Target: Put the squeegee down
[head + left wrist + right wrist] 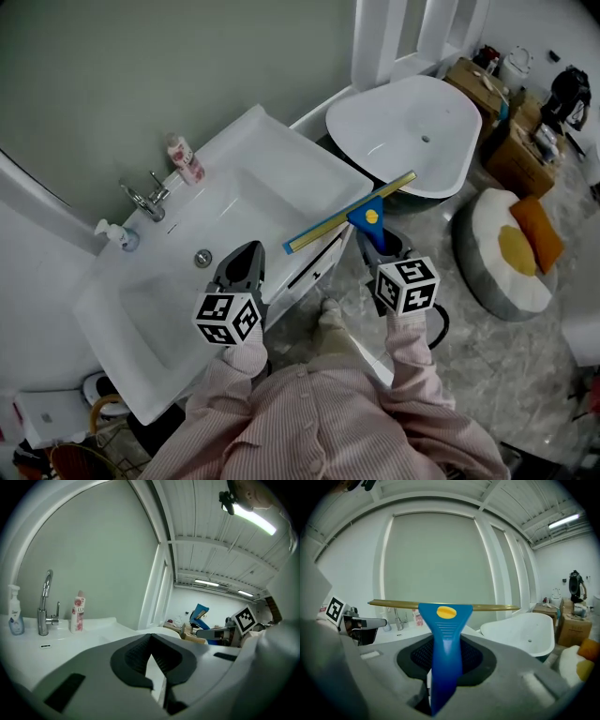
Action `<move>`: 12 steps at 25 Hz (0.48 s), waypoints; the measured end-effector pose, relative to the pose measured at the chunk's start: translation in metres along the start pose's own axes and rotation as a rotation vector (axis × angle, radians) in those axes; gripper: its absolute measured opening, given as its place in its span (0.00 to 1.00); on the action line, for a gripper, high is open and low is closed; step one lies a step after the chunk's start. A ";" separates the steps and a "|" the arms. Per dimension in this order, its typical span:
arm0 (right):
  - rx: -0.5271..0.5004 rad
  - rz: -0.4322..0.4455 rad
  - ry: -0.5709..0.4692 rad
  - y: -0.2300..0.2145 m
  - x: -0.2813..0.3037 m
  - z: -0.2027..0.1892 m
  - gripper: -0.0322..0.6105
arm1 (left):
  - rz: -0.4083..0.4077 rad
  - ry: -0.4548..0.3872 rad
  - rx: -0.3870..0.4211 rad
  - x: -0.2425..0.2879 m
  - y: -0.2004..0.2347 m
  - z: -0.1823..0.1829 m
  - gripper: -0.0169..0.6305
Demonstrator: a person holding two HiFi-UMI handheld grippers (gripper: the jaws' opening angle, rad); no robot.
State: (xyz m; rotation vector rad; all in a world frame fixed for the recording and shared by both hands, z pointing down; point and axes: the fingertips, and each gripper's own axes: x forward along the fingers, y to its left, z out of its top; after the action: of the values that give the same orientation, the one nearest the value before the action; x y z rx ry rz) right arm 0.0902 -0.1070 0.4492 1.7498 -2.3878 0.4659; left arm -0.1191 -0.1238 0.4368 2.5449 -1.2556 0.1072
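Observation:
The squeegee (349, 223) has a blue handle with a yellow dot and a long yellow blade bar. My right gripper (373, 241) is shut on the handle and holds the blade level in the air, just off the right front corner of the white washbasin counter (281, 155). In the right gripper view the handle (445, 634) stands upright between the pads, with the bar across the top. My left gripper (246, 262) hovers over the counter's front edge, jaws together and nothing in them (151, 644). From the left gripper view the squeegee (200, 613) shows at the far right.
On the counter stand a chrome tap (145, 199), a pump bottle (117, 234) and a pink bottle (186, 157). A white bathtub (412, 131) stands to the right of the counter. A round cushion (511, 253) and cardboard boxes (506, 122) lie on the floor further right.

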 end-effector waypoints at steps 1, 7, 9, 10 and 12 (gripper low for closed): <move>0.000 0.010 0.006 -0.006 0.009 0.003 0.21 | 0.009 0.002 -0.003 0.008 0.002 0.002 0.03; -0.024 0.080 0.049 -0.035 0.065 0.019 0.21 | 0.066 0.009 -0.040 0.057 0.017 0.011 0.03; -0.032 0.103 0.066 -0.043 0.081 0.022 0.21 | 0.086 0.012 -0.056 0.072 0.022 0.011 0.03; -0.037 0.115 0.074 -0.047 0.088 0.023 0.21 | 0.097 0.014 -0.063 0.078 0.024 0.011 0.03; -0.050 0.137 0.091 -0.057 0.102 0.025 0.21 | 0.117 0.016 -0.072 0.091 0.028 0.011 0.03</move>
State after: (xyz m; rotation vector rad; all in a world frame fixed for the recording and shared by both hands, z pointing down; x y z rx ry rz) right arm 0.1140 -0.2226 0.4652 1.5180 -2.4425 0.4880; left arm -0.0857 -0.2123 0.4506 2.4050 -1.3769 0.1057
